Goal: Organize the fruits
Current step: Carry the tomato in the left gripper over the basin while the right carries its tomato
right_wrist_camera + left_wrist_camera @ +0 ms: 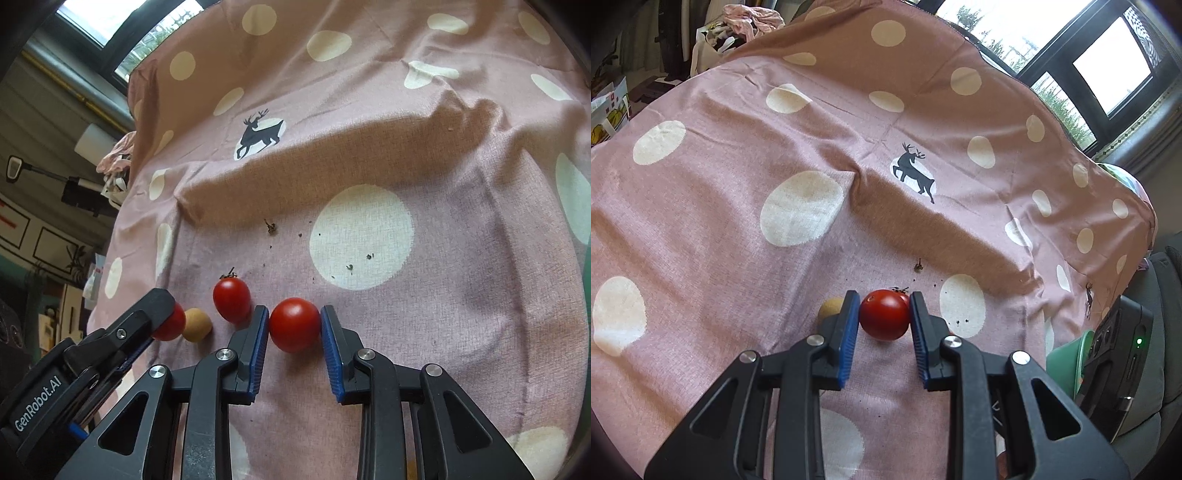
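Observation:
In the left wrist view my left gripper (884, 296) is shut on a round red tomato (884, 315), just over the pink dotted cloth (738, 206). A small tan fruit (829, 308) peeks out behind its left finger. In the right wrist view my right gripper (294, 311) is shut on a second red tomato (294, 325), low on the cloth (461, 258). To its left lie a stemmed tomato (232, 300) and the tan fruit (197, 325). Further left, the left gripper (168, 315) holds its tomato (171, 323), half hidden by a finger.
A green bowl (1065, 363) shows at the cloth's right edge, beside the black housing of the right gripper (1115, 354). Dry stem bits and crumbs (272, 227) lie on the cloth. A raised fold (332, 147) crosses it beyond the fruit. A window is behind.

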